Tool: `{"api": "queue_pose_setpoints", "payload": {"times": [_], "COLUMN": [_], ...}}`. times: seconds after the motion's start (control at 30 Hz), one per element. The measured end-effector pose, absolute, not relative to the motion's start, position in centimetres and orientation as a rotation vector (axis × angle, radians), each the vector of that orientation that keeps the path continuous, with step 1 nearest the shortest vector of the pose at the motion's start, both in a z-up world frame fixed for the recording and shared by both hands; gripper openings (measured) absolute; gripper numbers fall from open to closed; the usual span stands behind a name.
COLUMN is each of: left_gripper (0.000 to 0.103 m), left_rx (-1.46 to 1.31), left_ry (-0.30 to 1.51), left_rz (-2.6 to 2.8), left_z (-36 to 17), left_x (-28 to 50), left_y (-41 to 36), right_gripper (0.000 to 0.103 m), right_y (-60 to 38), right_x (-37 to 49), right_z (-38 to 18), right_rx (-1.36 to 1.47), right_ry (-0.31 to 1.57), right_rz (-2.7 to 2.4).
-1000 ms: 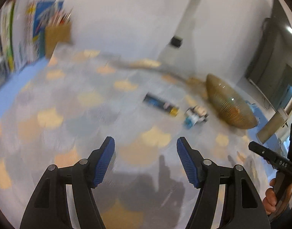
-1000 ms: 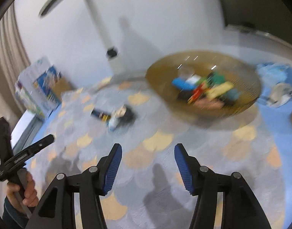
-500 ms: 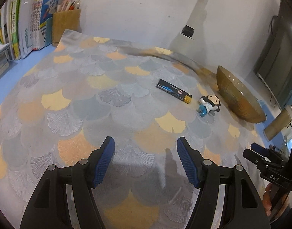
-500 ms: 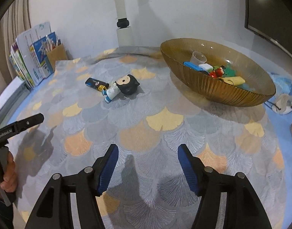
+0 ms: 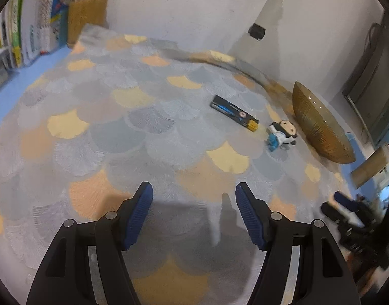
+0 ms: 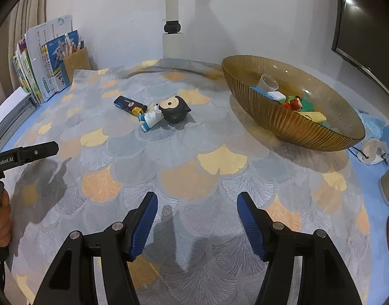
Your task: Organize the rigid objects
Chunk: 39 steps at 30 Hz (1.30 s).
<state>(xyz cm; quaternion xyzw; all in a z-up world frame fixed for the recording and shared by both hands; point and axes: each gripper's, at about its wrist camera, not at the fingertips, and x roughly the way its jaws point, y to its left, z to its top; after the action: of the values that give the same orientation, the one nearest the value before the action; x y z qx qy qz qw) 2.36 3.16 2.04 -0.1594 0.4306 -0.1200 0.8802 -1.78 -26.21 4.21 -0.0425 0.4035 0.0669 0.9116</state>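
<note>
Currently, the left tool (image 5: 193,204) was held with its jaws apart and nothing between them, above a bare part of the patterned mat (image 5: 97,117) that covered the table. The right tool (image 6: 197,214) was likewise held open and empty over the mat (image 6: 219,178), well short of the objects.

Two loose items were seen lying on the mat near its far side. A dark flat box (image 6: 129,104) with a yellow end lay flat, and a small doll (image 6: 166,113) with a large black head and a white and blue body lay on its side just beside it, touching or nearly touching the box's yellow end. In the left wrist view the box (image 5: 233,115) and the doll (image 5: 282,134) appeared slightly apart.

An amber ribbed bowl (image 6: 283,124) was placed to the right of the doll, close to it. A clear cup (image 6: 268,83) and several small coloured pieces, too small to identify, were contained in it.

Books (image 6: 34,71) and a pencil holder (image 6: 76,61) were stood at the far left corner.
</note>
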Motion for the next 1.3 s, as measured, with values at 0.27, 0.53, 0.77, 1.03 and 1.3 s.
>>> {"api": "queue_pose_setpoints", "payload": {"times": [0.27,0.53,0.77,1.03,1.3], "left_gripper": [0.075,0.075,0.073,0.048,0.048], "left_rx": [-0.294,-0.325,-0.128,0.077,0.1], "left_ry": [0.921,0.944,0.922,0.967,0.976], "left_rz": [-0.258,-0.136,-0.036,-0.269,-0.335], "left_z": [4.9,2.5,2.3,3.1,3.6], "left_x": [9.5,14.6,15.3,12.5,11.2], "left_y": [-1.7,-5.8,-8.2,-5.1,-1.6], "right_gripper": [0.063,0.064,0.064,0.064,0.064], "right_y": [-26.2,-26.3,-26.0,-26.1,-26.2], "right_x": [-1.6,-1.7,-1.7,-1.8,-1.7], "right_z": [4.0,4.0,4.1,4.2,4.1], "right_rx": [-0.098,-0.095,-0.096,-0.091,-0.094], "right_ry": [0.838,0.84,0.837,0.829,0.828], "right_rz": [0.12,0.111,0.122,0.124,0.123]}}
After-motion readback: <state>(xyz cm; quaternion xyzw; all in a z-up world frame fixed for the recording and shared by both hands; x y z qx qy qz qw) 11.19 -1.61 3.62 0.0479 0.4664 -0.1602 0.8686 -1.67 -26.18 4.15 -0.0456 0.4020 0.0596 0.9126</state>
